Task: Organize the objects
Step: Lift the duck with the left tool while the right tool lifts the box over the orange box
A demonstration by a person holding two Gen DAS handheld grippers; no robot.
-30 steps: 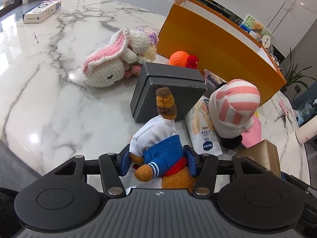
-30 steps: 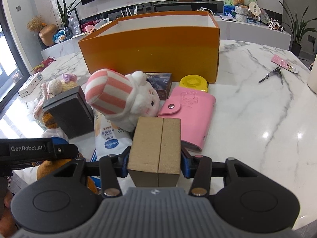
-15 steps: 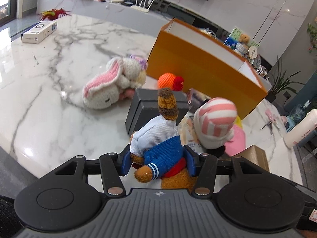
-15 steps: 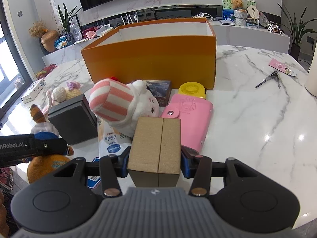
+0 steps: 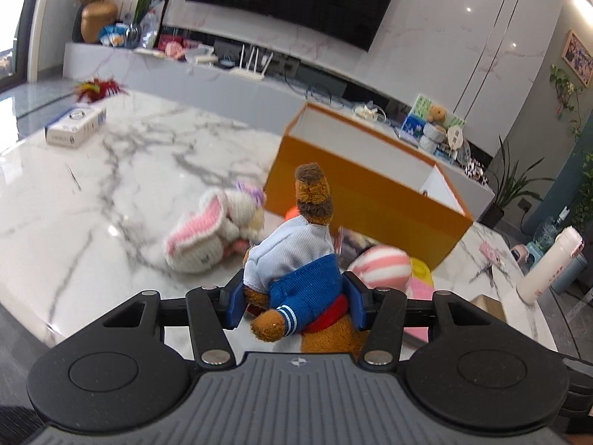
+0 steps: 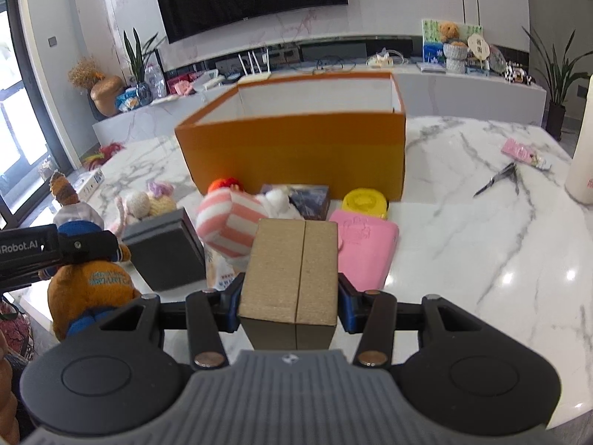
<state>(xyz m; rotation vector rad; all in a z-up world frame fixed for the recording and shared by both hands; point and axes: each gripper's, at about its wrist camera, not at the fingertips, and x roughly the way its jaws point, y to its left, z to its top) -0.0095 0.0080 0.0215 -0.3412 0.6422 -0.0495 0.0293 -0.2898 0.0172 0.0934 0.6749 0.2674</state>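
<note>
The left gripper point(image 5: 294, 302) is clamping a brown plush toy point(image 5: 296, 256) in blue clothes, holding it above the table point(image 5: 111, 193). The right gripper point(image 6: 289, 296) is clamping a brown cardboard box point(image 6: 294, 270), in front of the open orange box point(image 6: 296, 148).

Table: white marble top point(image 6: 481, 259) under both my grippers
Ahead of my right gripper: orange box point(image 6: 296, 152), open-topped; before it a yellow case point(image 6: 365, 202) and pink wallet point(image 6: 365, 248), touching
Right of it: scissors point(image 6: 498, 180); white bottle point(image 6: 582, 163)
Left of it: dark grey box point(image 6: 163, 250); crocheted rabbit point(image 5: 207, 237) beyond
</note>
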